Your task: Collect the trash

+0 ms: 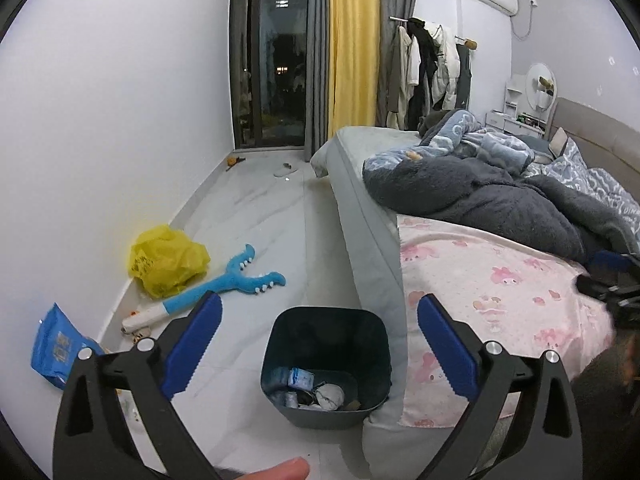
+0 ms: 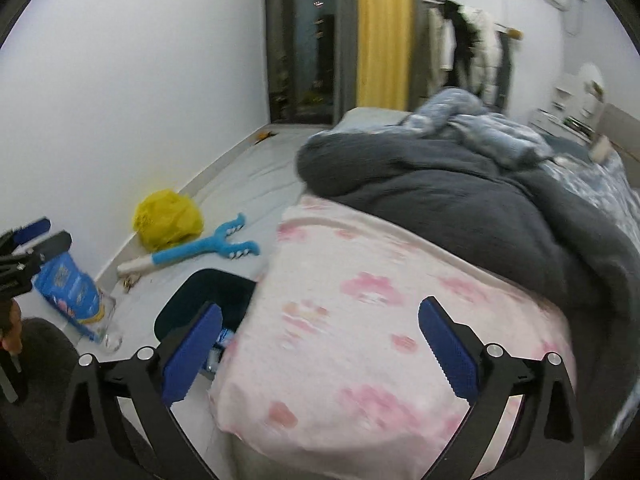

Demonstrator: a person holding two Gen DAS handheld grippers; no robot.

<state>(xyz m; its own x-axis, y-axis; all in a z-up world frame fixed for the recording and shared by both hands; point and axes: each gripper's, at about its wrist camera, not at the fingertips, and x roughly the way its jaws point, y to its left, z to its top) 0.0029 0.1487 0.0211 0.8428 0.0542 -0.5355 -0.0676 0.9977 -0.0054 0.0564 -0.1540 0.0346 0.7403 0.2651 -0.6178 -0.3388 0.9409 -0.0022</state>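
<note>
1. My left gripper (image 1: 318,344) is hanging with its jaws wide apart and nothing between them, and the dark bin (image 1: 326,364) is sitting lower centre of the left wrist view, right in the gap.
2. That view is looking straight down into the bin: a crumpled grey wad (image 1: 330,396) and small blue-and-white packets (image 1: 300,379) are lying at the bottom. Their print is too small to read.
3. My right gripper (image 2: 320,344) is also holding its jaws wide apart, empty, hovering over the pink flowered sheet (image 2: 360,320) that is filling the centre of its view.
4. The right wrist view is catching only a slice of the bin's rim, lower left, with the bed corner covering the rest.
5. A blue snack bag (image 1: 56,350) is lying at lower left against the wall; its yellow lettering is not legible in either view.
6. A yellow plastic bag (image 1: 168,260) and a blue toy grabber (image 1: 224,284) are lying on the floor, left of centre.
7. Only the right view is showing a clear glass (image 2: 108,322) beside the snack bag.
</note>
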